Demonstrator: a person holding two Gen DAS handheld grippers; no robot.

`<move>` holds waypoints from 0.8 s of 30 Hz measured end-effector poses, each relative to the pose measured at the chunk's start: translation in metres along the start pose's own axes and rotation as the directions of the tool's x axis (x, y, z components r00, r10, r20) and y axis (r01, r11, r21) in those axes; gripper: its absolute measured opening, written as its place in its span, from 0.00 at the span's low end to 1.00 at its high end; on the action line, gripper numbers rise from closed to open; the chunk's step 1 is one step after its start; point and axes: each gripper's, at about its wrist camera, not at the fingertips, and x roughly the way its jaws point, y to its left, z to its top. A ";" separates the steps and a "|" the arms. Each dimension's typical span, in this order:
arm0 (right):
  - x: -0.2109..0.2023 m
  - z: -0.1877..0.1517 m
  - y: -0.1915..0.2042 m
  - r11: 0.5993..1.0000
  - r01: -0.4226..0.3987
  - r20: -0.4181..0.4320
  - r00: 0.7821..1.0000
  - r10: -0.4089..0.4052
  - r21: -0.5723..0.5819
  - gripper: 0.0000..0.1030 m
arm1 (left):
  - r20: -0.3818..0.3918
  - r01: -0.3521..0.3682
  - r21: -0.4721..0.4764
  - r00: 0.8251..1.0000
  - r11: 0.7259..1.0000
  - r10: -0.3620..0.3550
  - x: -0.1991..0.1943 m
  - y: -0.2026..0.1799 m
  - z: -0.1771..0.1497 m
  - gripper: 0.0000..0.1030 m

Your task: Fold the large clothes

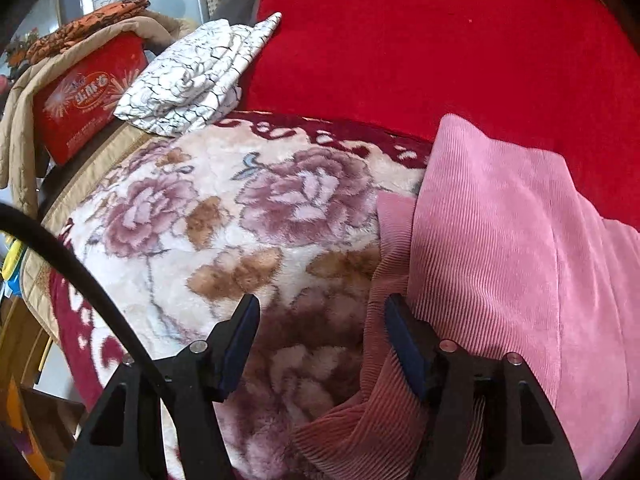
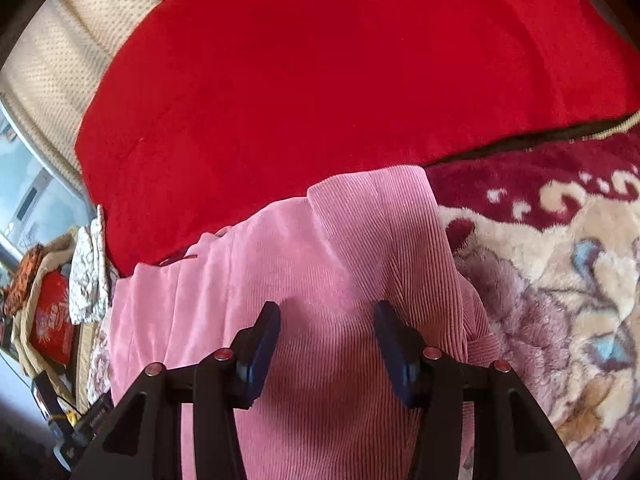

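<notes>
Dark blue pads of my left claw (image 1: 320, 312) stand spread over the plush floral blanket (image 1: 224, 208), its right pad at the edge of the pink ribbed corduroy garment (image 1: 500, 248), pinching nothing. My right claw (image 2: 327, 320) hangs over the same garment's middle, jaws likewise apart and empty; whether its tips touch the cloth I cannot tell through the fisheye. The garment lies partly folded on the blanket, its far end against the big red cushion (image 1: 440, 40).

My worries: a left pinch could catch blanket pile along with the hem and drag both. A shallow bite might take only the top layer, so the fold underneath slips. Beyond, the white crackle-patterned folded cloth (image 1: 192, 80) sits well clear.
</notes>
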 end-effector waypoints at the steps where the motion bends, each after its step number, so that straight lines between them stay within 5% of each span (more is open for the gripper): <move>1: -0.007 -0.002 0.001 1.000 -0.012 0.016 1.000 0.012 0.001 0.51 | 0.016 -0.005 -0.004 1.000 1.000 0.005 -0.006 0.001 0.000 0.65; 5: -0.025 -0.009 0.004 0.999 -0.046 0.039 0.998 0.046 -0.006 0.52 | 0.112 -0.001 0.004 0.994 1.000 0.001 -0.036 0.004 0.001 0.65; 10: -0.059 -0.024 0.009 0.992 -0.121 0.051 0.991 0.122 -0.023 0.52 | 0.110 0.096 -0.012 0.989 0.995 -0.094 -0.056 0.002 -0.003 0.65; 13: -0.073 -0.034 0.007 0.988 -0.155 0.032 0.987 0.155 0.000 0.52 | 0.131 0.094 0.034 0.987 0.995 -0.098 -0.064 -0.011 -0.006 0.66; 18: -0.051 -0.058 -0.006 0.989 -0.138 -0.073 0.987 0.142 0.054 0.51 | -0.030 0.063 0.072 0.998 0.995 -0.061 -0.022 -0.027 -0.014 0.72; 24: -0.059 -0.065 -0.020 0.975 -0.199 -0.068 0.976 0.206 0.095 0.49 | 0.015 0.031 0.077 0.999 0.997 -0.032 -0.032 -0.029 -0.019 0.78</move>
